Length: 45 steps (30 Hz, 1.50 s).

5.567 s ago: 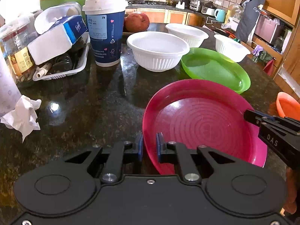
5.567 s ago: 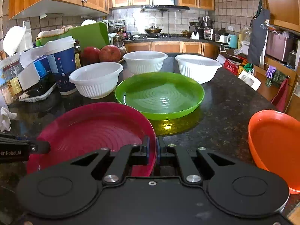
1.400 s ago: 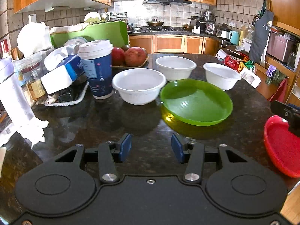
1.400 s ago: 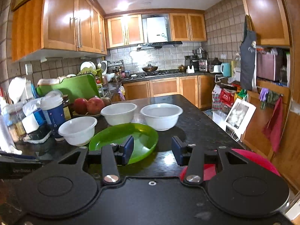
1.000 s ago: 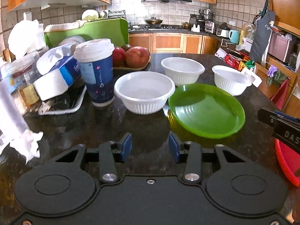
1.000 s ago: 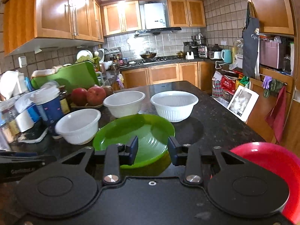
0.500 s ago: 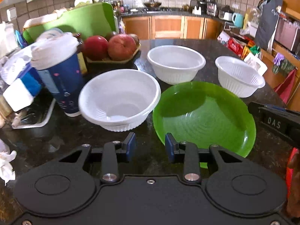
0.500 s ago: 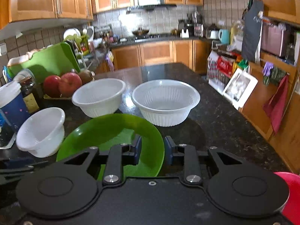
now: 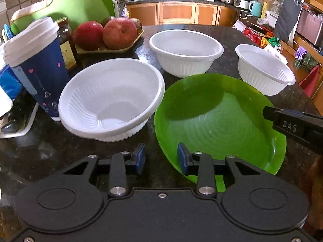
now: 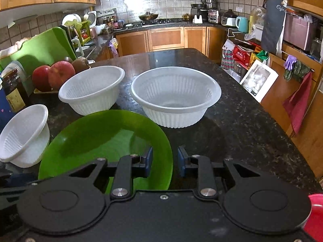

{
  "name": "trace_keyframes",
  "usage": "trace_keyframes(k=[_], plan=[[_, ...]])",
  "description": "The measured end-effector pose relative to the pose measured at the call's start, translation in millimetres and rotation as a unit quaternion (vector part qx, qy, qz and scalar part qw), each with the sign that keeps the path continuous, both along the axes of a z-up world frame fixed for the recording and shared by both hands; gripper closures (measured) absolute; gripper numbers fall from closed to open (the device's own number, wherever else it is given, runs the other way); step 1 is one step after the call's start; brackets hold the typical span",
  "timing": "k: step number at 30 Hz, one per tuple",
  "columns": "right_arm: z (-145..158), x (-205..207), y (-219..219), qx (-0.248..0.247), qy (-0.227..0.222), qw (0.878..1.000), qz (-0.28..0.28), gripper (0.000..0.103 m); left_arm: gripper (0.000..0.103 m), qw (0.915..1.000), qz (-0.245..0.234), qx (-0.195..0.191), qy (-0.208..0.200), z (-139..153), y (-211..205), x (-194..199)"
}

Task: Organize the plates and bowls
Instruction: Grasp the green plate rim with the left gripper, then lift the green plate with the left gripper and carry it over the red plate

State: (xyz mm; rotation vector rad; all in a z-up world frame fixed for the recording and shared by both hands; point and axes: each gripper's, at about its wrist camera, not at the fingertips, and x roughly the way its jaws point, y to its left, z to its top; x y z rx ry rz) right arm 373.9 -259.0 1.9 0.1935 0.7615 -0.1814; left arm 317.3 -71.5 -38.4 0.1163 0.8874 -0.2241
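While the dark granite counter [image 10: 232,125] carries everything, the green plate [image 9: 220,119] is the widest dish on it, lying flat and holding nothing. Behind and beside the plate stand three white ribbed bowls, all with nothing in them: the near bowl [image 9: 111,98] just left of the plate's rim, the middle bowl [image 9: 185,50] farther back, and the right bowl [image 9: 264,68] beyond the plate's far right edge. In the right wrist view the right bowl [image 10: 175,94] sits just past the plate [image 10: 105,141], with bare counter running from it to the counter's right edge. A sliver of a red plate [image 10: 315,217] shows at the lower right corner there.

A tan tray [image 9: 113,48] behind the near bowl holds red apples [image 9: 119,33]. A blue paper cup [image 9: 38,68] with a white lid stands just left of the near bowl, a dark jar [image 9: 65,44] behind it.

The left gripper [image 9: 160,158] is spread apart, its two fingers straddling the plate's near left rim. The right gripper [image 10: 164,160] is likewise released, its fingers on either side of the plate's right rim, gripping nothing.
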Motion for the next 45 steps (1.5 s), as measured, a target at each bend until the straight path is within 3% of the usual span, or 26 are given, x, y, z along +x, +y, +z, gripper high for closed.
trace_keyframes(k=[6,13,28,37,41,45], plan=[[-1,0,1,-0.001,0.001,1.0,0.001,0.076,0.061,0.9996,-0.017,0.011,-0.018,-1,-9,-2],[2,-11,0,-0.007,0.0,1.0,-0.004,0.089,0.079,0.9998,-0.011,0.009,-0.012,3,-8,-4],[3,-72,36,-0.027,-0.018,0.999,0.03,0.091,0.079,0.9988,-0.013,0.005,-0.048,11,30,-51],[0,-71,39,-0.025,-0.018,0.999,0.038,0.089,0.078,0.9994,-0.013,0.005,-0.033,1,36,-49],[-3,-66,39,-0.022,-0.023,0.999,0.037,0.086,0.069,0.9994,-0.009,-0.009,-0.033,2,39,-46],[-6,-59,36,-0.022,-0.025,0.999,0.038,0.086,0.069,0.9996,-0.004,-0.01,-0.027,-1,37,-39]])
